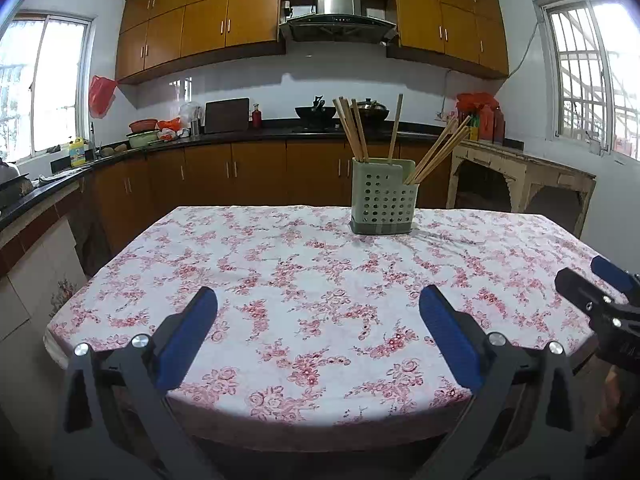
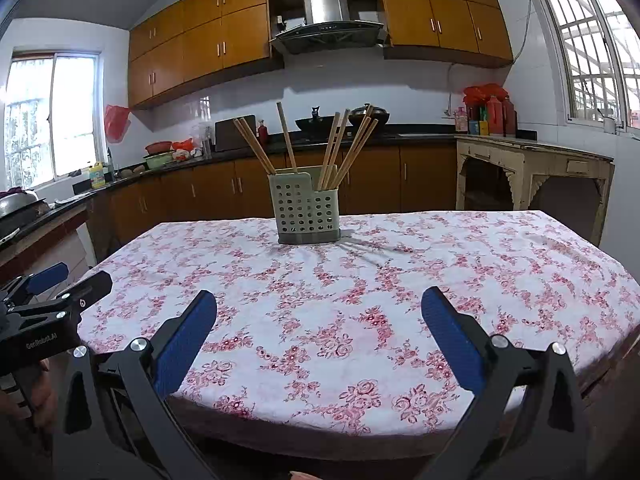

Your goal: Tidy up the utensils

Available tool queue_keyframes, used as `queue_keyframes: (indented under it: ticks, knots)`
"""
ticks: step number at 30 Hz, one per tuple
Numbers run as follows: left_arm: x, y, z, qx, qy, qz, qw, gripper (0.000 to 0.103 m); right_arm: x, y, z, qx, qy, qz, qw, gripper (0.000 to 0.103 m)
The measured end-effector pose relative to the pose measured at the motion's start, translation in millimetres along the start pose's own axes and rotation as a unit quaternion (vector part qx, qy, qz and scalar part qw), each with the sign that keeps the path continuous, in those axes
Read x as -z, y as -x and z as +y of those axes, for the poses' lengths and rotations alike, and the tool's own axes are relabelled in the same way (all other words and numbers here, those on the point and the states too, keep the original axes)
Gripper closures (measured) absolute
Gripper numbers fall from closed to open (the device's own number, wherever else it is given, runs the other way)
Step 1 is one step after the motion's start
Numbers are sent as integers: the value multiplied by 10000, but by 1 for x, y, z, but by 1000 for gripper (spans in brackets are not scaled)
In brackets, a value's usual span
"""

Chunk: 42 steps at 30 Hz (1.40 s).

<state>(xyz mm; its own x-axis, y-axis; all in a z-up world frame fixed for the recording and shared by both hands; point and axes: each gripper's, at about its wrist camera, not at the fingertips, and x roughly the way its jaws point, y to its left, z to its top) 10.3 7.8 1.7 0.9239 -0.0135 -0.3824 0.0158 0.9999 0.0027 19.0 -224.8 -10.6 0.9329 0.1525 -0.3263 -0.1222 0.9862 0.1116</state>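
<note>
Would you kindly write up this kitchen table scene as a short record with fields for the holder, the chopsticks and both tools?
surface: table with floral cloth
holder: green perforated utensil holder, upright, far side of the table
contents: wooden chopsticks standing in both compartments, leaning apart
left tool: open, holding nothing, near edge of the table
right tool: open, holding nothing, near edge of the table
loose utensils on cloth: none visible
</note>
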Motion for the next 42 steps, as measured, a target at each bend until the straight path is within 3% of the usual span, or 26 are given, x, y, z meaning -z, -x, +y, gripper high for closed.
queue_keyframes:
  ticks: [42]
  knots:
    - [5,0,-1,90,96,72,9999,4,3,5,1,16,-66,10,10000,2]
